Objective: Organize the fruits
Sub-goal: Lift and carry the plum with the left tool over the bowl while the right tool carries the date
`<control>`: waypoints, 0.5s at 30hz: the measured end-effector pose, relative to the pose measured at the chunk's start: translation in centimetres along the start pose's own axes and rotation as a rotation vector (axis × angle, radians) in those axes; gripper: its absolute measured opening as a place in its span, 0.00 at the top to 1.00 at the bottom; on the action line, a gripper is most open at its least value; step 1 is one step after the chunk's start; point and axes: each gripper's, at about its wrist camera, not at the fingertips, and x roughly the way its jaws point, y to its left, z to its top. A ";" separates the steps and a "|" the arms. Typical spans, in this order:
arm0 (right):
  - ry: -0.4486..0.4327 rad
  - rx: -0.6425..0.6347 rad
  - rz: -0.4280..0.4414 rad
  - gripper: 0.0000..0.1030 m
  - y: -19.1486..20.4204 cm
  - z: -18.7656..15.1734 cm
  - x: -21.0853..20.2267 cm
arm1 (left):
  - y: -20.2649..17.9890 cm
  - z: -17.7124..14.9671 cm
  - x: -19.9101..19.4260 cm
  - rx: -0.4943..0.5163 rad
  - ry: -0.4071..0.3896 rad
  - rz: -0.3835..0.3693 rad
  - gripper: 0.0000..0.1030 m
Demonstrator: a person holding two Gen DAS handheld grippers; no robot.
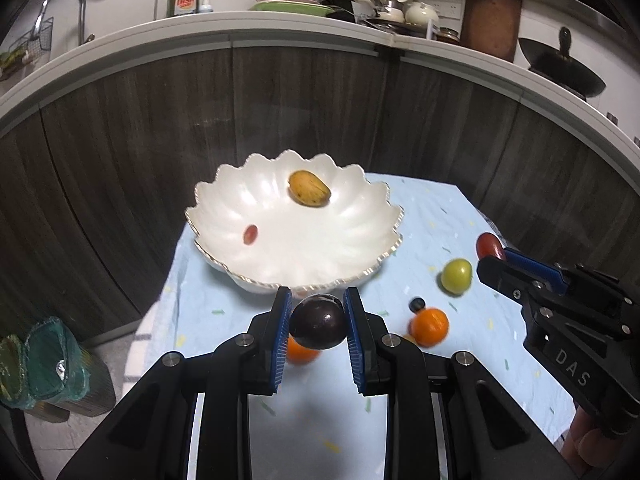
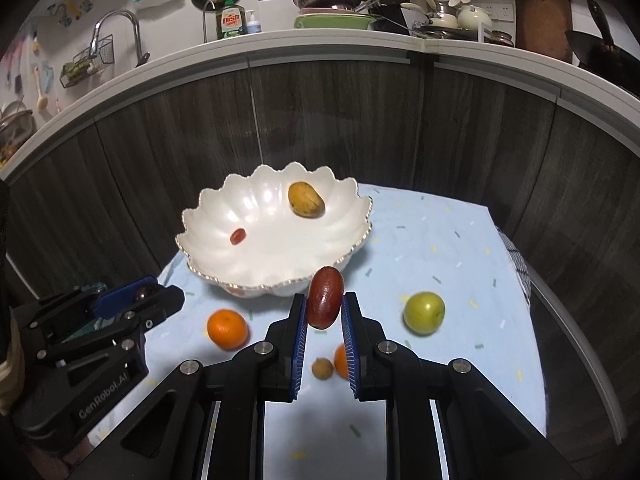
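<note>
Near the desk's (image 2: 440, 240) front edge: left gripper (image 1: 317, 326) clamped on dark plum (image 1: 318, 322), right gripper (image 2: 324, 312) clamped on red date (image 2: 325, 302), both just short of white bowl (image 2: 224, 264). Best carried clear over the scalloped rim, then released low.

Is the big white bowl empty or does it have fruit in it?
Not empty. The white bowl holds a yellow fruit and a small red fruit; the rest is bare.

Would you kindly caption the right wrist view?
Right gripper holds a red fruit before the white bowl.
</note>
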 end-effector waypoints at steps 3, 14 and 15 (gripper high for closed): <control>-0.010 -0.005 0.004 0.82 0.4 0.7 0.4 | 0.6 0.9 0.1 -0.006 -0.016 0.013 0.74; -0.033 -0.016 0.016 0.82 1.3 3.3 2.1 | 2.3 3.2 1.5 -0.012 -0.030 0.036 0.74; -0.035 -0.017 0.016 0.82 1.4 3.5 2.2 | 2.4 3.3 1.7 -0.011 -0.030 0.037 0.74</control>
